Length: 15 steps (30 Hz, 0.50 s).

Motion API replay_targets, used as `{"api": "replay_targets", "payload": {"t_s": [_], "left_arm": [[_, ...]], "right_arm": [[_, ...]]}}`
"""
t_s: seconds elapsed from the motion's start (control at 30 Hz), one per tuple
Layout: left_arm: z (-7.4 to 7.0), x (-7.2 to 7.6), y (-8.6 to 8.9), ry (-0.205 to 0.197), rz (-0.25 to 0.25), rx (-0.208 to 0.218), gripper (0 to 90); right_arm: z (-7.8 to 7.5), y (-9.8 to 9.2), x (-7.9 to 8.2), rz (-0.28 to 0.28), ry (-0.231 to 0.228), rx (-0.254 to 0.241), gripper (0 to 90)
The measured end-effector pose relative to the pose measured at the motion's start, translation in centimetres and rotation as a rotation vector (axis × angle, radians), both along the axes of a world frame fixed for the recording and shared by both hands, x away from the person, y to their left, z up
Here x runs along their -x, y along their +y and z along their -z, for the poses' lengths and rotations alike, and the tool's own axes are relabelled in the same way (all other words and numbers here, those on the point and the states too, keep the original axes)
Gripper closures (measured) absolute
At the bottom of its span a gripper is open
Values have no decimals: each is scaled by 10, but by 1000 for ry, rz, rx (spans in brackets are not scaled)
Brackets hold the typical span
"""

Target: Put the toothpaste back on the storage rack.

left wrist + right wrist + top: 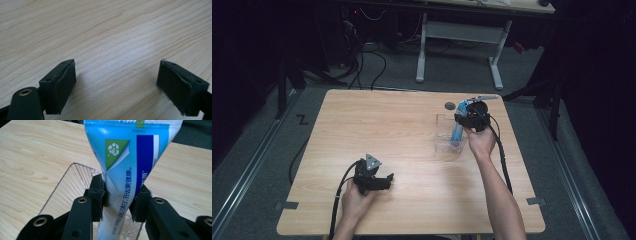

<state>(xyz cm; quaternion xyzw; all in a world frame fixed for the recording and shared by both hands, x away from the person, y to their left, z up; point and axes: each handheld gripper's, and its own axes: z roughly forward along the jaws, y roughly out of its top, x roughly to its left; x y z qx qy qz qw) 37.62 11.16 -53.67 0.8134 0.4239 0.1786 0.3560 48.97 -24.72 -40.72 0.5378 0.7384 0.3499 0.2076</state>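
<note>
Toothpaste tube (125,165) clamped in right tongs (120,197), standing in clear tray (72,177) at desk (387,130) 2 o'clock. Left tongs (116,82) spread wide, nothing gripped, at 7 o'clock.

Your left hand (354,197) rests low near your edge of the tabletop, its left gripper (384,181) pointing to your right with the jaws spread wide and nothing between them. Your right arm stretches forward, the right hand (482,140) raised, and the right gripper (460,121) points down with its jaws drawn close together.
</note>
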Motion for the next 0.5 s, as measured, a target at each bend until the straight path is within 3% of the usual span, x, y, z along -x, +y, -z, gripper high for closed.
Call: {"api": "replay_targets", "payload": {"t_s": [0.23,0.5], "left_arm": [[0,0,0,0,1,0,159],[0,0,0,0,0,0,159]], "right_arm": [[1,-3,2,17,-12,13,666],[3,-5,2,29,-25,77,629]]}}
